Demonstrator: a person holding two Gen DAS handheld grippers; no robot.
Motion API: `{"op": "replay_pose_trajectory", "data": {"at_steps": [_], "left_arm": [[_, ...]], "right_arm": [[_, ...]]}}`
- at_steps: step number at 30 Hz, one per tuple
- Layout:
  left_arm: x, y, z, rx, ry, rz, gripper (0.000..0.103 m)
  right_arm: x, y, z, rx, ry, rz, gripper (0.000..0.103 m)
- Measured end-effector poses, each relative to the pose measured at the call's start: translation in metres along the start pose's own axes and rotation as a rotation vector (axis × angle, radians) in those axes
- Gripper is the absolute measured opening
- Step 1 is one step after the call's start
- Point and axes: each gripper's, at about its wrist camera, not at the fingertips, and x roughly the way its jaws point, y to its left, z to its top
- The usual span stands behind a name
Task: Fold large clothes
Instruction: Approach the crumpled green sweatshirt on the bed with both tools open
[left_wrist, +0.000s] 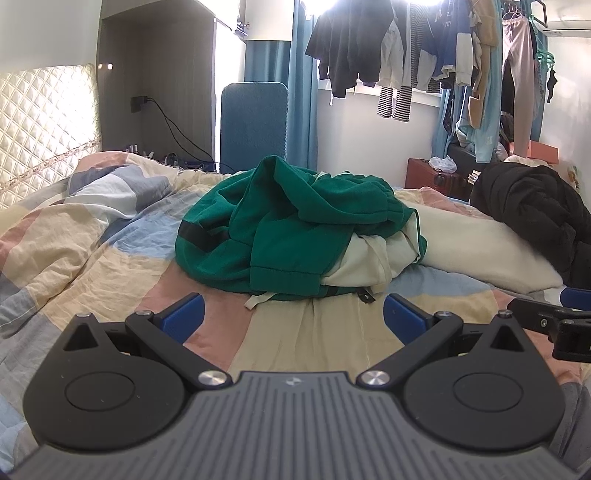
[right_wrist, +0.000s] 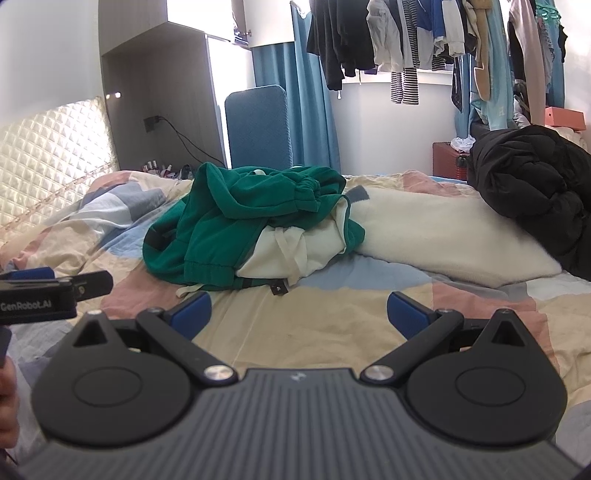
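A crumpled green garment with a cream lining and drawstring (left_wrist: 295, 229) lies in a heap on the patchwork bed cover (left_wrist: 110, 240); it also shows in the right wrist view (right_wrist: 251, 229). My left gripper (left_wrist: 293, 314) is open and empty, just short of the heap's near edge. My right gripper (right_wrist: 298, 312) is open and empty, a little nearer than the heap and to its right. The right gripper's side shows at the right edge of the left wrist view (left_wrist: 550, 321). The left gripper's side shows at the left edge of the right wrist view (right_wrist: 55, 291).
A long cream pillow (right_wrist: 450, 236) lies right of the heap, with a black padded jacket (right_wrist: 532, 192) on its far end. A quilted headboard (left_wrist: 44, 122) stands at the left. Clothes hang on a rail (left_wrist: 424, 55) by the window. A blue chair (left_wrist: 255, 122) stands behind the bed.
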Motion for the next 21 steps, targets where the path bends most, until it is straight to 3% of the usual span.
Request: {"op": "replay_pose_trajectory", "data": {"at_steps": [21], "left_arm": [[-0.0002,-0.0002,-0.0004,-0.002,-0.011,0.007,0.103]], "right_arm": [[0.0014,-0.0017,-0.0008,0.016,0.0,0.013,0.103]]}}
